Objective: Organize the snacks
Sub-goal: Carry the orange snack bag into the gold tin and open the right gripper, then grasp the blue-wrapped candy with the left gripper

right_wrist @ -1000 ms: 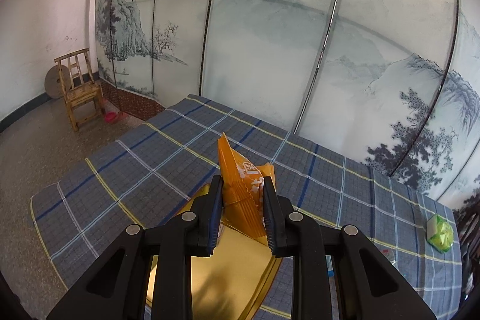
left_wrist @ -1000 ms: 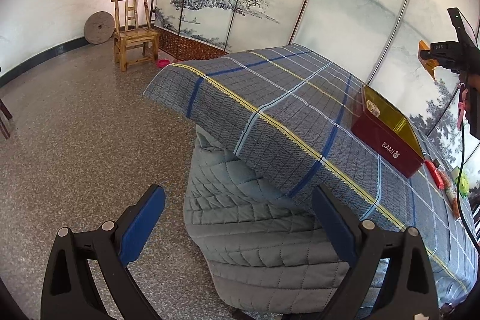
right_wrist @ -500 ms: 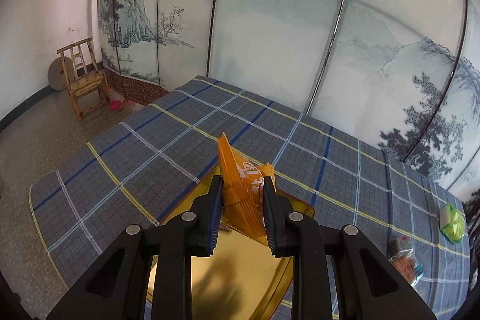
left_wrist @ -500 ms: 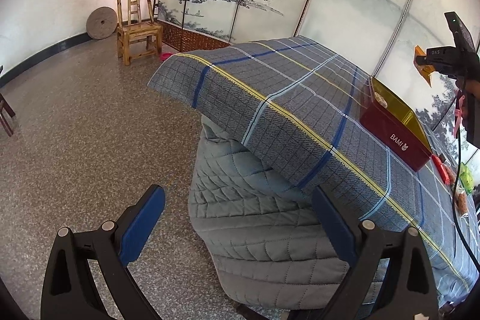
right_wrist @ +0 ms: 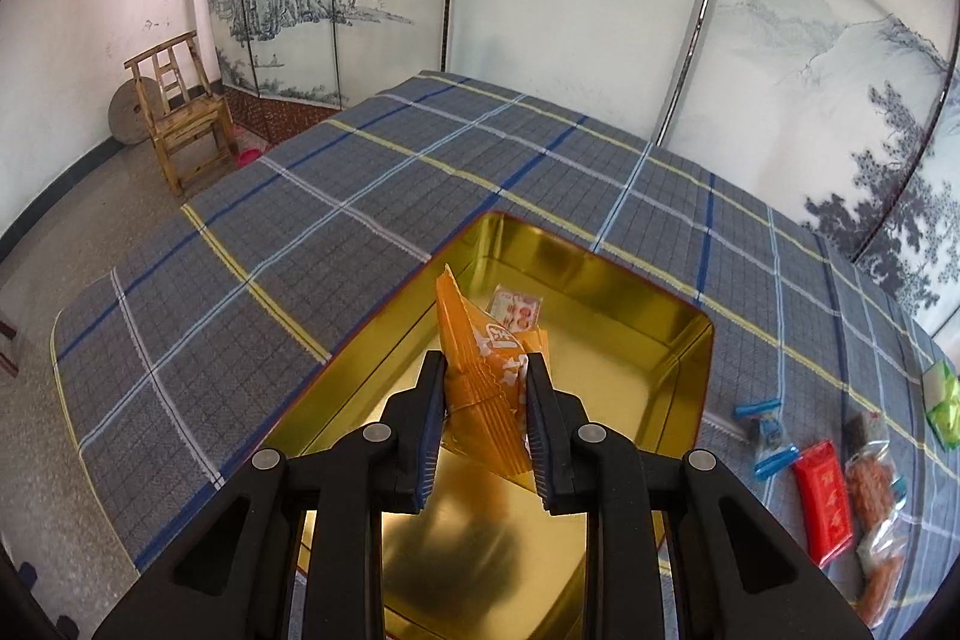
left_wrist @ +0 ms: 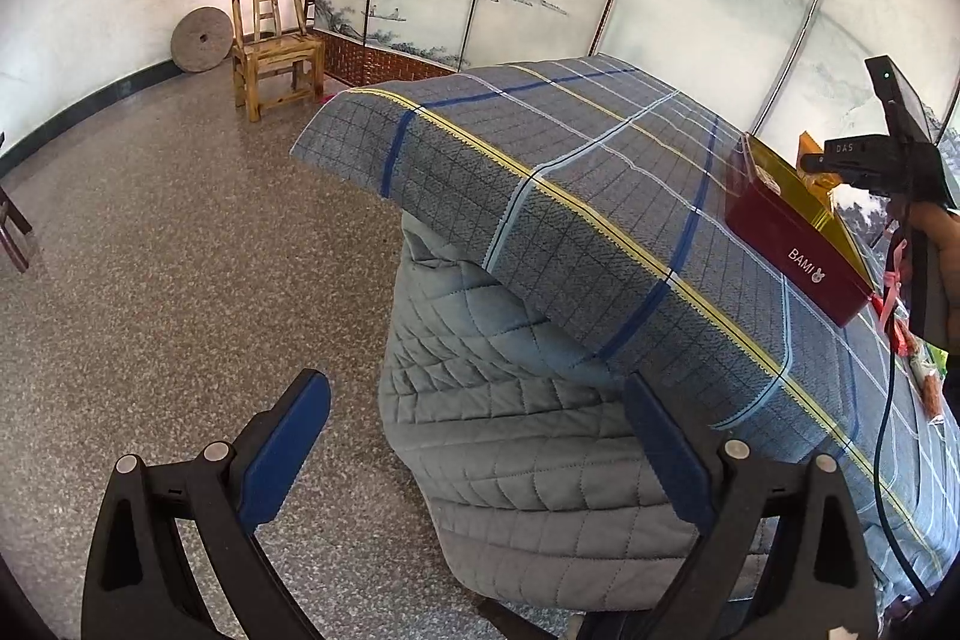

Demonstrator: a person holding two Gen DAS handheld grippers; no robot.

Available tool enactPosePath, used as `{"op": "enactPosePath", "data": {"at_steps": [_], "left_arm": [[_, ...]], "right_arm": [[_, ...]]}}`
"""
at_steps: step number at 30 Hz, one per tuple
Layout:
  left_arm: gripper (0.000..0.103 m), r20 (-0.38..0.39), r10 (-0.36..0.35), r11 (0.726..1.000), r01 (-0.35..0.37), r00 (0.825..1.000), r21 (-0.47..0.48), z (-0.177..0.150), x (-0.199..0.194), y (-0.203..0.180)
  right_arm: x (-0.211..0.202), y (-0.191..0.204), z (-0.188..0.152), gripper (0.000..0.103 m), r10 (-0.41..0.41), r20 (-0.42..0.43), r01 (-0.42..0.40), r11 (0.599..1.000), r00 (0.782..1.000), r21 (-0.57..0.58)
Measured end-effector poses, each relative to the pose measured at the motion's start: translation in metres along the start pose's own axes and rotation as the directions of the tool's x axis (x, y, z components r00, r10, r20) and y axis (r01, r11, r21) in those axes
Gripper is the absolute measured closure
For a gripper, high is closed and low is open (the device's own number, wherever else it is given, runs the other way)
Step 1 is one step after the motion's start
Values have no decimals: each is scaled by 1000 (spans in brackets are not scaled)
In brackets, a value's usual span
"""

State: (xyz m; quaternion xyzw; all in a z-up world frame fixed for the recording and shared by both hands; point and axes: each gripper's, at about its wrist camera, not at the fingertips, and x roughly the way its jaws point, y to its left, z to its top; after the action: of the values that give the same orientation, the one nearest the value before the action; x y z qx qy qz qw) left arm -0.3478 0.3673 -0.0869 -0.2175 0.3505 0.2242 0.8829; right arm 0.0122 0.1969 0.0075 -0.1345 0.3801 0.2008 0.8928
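Observation:
My right gripper (right_wrist: pixel 485 370) is shut on an orange snack packet (right_wrist: pixel 480 376) and holds it over the open gold-lined tin (right_wrist: pixel 600 280). A small white-and-red packet (right_wrist: pixel 516 310) lies inside the tin. In the left wrist view the tin (left_wrist: pixel 792 250) shows its red side marked BAMI, with the right gripper (left_wrist: pixel 864 160) above it. My left gripper (left_wrist: pixel 474 436) is open and empty, off the table's near-left corner, above the floor.
Loose snacks lie on the plaid tablecloth (right_wrist: pixel 336 196) to the right of the tin: blue packets (right_wrist: pixel 762 430), a red packet (right_wrist: pixel 825 502), a clear bag (right_wrist: pixel 870 484), a green packet (right_wrist: pixel 942 400). A wooden chair (left_wrist: pixel 273 40) stands by the painted screen (right_wrist: pixel 570 10).
My right gripper has lowered with the orange packet toward the tin, which now fills more of its view. My left gripper has shifted slightly and stays open.

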Motion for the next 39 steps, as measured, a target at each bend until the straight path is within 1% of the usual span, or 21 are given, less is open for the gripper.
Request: {"op": "enactPosePath", "data": {"at_steps": [3, 10, 16, 27, 28, 30, 31, 33, 34, 35, 37, 38, 39], "left_arm": [[7, -6, 3, 1000, -3, 1000, 4, -1, 1, -1], [7, -18, 4, 1000, -4, 1000, 12, -3, 4, -6], [7, -21, 5, 1000, -5, 1000, 26, -2, 3, -12], [7, -18, 9, 998, -8, 1000, 69, 3, -4, -35], [7, -14, 9, 997, -8, 1000, 75, 4, -6, -39], [7, -5, 6, 996, -6, 1000, 93, 7, -11, -47], [7, 2, 6, 994, -7, 1000, 106, 9, -14, -52], [7, 18, 1, 991, -3, 1000, 130, 14, -20, -63], [7, 25, -6, 990, 2, 1000, 142, 16, -22, -69], [7, 31, -14, 988, 9, 999, 155, 19, -24, -76], [7, 42, -46, 981, 37, 998, 191, 26, -26, -97], [7, 46, -67, 975, 55, 997, 215, 29, -27, -110], [7, 46, -90, 968, 76, 995, 241, 33, -26, -124]], "right_arm": [[15, 2, -13, 77, 21, -41, -21, 1000, 999, 3], [35, 8, -33, 77, 58, -101, -58, 998, 993, -1], [42, 13, -38, 77, 80, -119, -80, 997, 990, 2], [46, 10, -38, 76, 123, -111, -120, 992, 986, 31], [45, 8, -38, 72, 149, -108, -145, 988, 983, 43], [40, 4, -38, 70, 224, -86, -219, 974, 971, 65], [34, 2, -38, 67, 245, -67, -241, 968, 967, 66], [13, -8, -38, 54, 293, -2, -293, 954, 956, 59], [0, -18, -38, 40, 307, 40, -309, 949, 951, 57], [-15, -31, -40, 30, 312, 84, -318, 946, 946, 62], [-43, -69, -48, 24, 312, 185, -331, 940, 932, 84], [-55, -93, -54, 23, 299, 220, -327, 939, 929, 105], [-64, -120, -62, 23, 269, 244, -308, 942, 932, 136]]}}
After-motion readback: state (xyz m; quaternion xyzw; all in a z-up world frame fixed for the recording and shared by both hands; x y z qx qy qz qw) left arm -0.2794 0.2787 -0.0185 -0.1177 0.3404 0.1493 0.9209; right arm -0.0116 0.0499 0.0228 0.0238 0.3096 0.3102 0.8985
